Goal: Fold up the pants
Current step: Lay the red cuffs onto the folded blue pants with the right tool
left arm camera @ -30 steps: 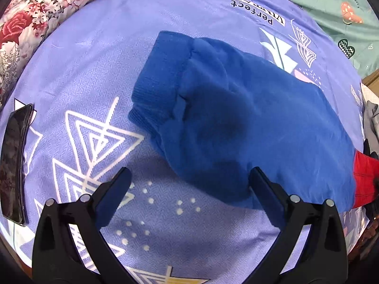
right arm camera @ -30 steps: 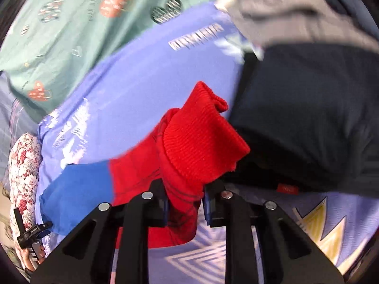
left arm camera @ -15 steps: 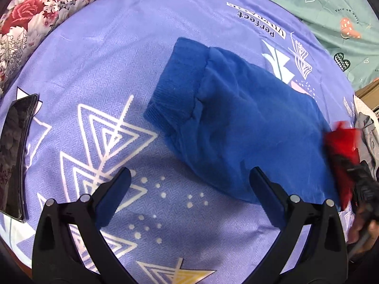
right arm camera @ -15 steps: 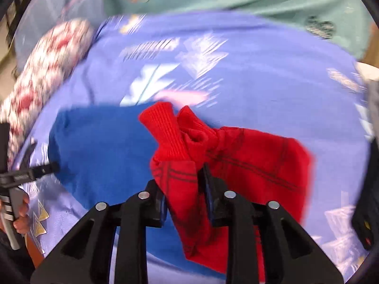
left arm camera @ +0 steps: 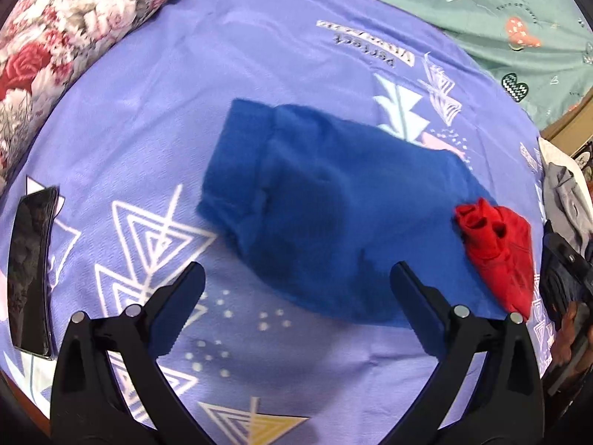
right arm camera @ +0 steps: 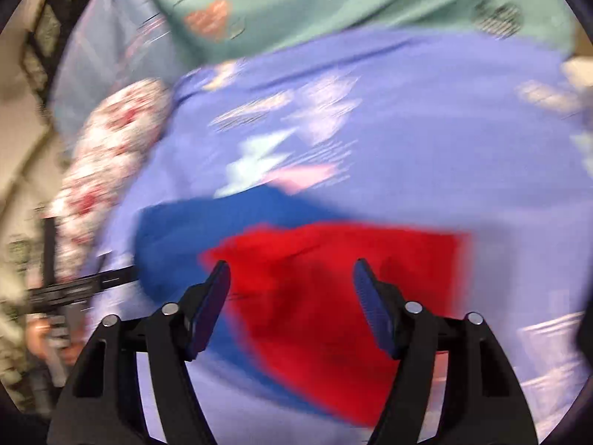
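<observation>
The pants lie on the purple bedsheet (left arm camera: 155, 118). Their blue part (left arm camera: 333, 218) is spread flat with its ribbed band at the left, and the red part (left arm camera: 496, 244) is folded over onto its right end. My left gripper (left arm camera: 296, 282) is open and empty, hovering just short of the blue part's near edge. In the blurred right wrist view the red part (right arm camera: 344, 285) lies on the blue part (right arm camera: 207, 222). My right gripper (right arm camera: 291, 282) is open just above the red part and holds nothing.
A floral pillow (left arm camera: 63, 33) lies at the far left. A black phone (left arm camera: 31, 270) lies on the sheet at the left edge. A green blanket (left arm camera: 493, 11) covers the far side. Grey and dark clothes (left arm camera: 567, 200) are piled at the right.
My right gripper carried the red leg ends over onto the blue part, opened and let go. My left gripper stayed open and drew back a little from the pants.
</observation>
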Demonstrator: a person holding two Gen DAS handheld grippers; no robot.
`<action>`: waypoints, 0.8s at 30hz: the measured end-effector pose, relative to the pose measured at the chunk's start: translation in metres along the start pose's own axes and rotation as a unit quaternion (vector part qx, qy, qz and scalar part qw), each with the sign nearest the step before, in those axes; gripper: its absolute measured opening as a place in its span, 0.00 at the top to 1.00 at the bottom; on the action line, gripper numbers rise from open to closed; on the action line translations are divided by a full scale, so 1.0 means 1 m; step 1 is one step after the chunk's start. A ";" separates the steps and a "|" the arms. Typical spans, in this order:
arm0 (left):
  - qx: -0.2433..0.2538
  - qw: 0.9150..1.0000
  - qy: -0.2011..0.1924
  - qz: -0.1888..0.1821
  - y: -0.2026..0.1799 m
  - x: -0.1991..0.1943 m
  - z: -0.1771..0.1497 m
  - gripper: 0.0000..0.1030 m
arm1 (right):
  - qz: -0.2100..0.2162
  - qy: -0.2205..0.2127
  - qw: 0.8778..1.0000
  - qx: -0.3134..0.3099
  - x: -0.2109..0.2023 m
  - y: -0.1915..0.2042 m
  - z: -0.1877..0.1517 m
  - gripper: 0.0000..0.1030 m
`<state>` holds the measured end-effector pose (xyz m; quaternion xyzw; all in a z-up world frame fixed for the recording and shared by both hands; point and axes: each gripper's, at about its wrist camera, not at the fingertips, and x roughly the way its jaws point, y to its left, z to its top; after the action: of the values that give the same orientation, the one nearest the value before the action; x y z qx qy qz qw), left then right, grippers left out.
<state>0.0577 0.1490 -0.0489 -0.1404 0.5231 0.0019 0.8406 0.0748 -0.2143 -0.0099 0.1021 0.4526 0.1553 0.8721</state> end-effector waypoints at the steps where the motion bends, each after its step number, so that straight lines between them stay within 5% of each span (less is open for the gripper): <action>1: -0.002 1.000 -0.001 -0.001 -0.003 0.000 0.001 0.02 | -0.014 -0.003 1.000 0.011 -0.002 -0.010 0.000 0.49; 2: -0.003 1.000 0.000 -0.004 -0.007 0.000 0.002 0.02 | -0.024 0.002 0.999 0.024 -0.001 -0.022 0.001 0.67; 4: 0.002 1.000 0.004 -0.011 -0.019 0.001 0.004 0.02 | -0.058 0.017 0.997 0.046 0.008 -0.045 0.002 0.77; 9: 0.031 0.998 0.012 -0.053 -0.057 0.005 0.007 0.02 | -0.122 0.032 0.991 0.051 0.041 -0.065 0.003 0.78; 11: 0.032 0.999 0.014 -0.038 -0.071 0.011 0.010 0.02 | -0.141 0.038 0.987 0.062 0.055 -0.073 0.000 0.72; 17: 0.053 0.997 0.020 -0.047 -0.109 0.017 0.011 0.02 | -0.055 0.004 0.997 0.062 0.012 -0.070 -0.015 0.71; 22: 0.088 0.994 0.022 -0.062 -0.153 0.028 0.012 0.02 | -0.006 0.065 0.998 0.000 0.002 -0.047 -0.052 0.71; 24: 0.096 0.993 0.022 -0.063 -0.165 0.032 0.011 0.02 | -0.027 0.095 0.995 -0.032 0.019 -0.039 -0.065 0.70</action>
<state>0.1067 -0.0109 -0.0336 -0.0915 0.5296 -0.1043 0.8368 0.0383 -0.2408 -0.0740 0.0465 0.5309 0.1550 0.8318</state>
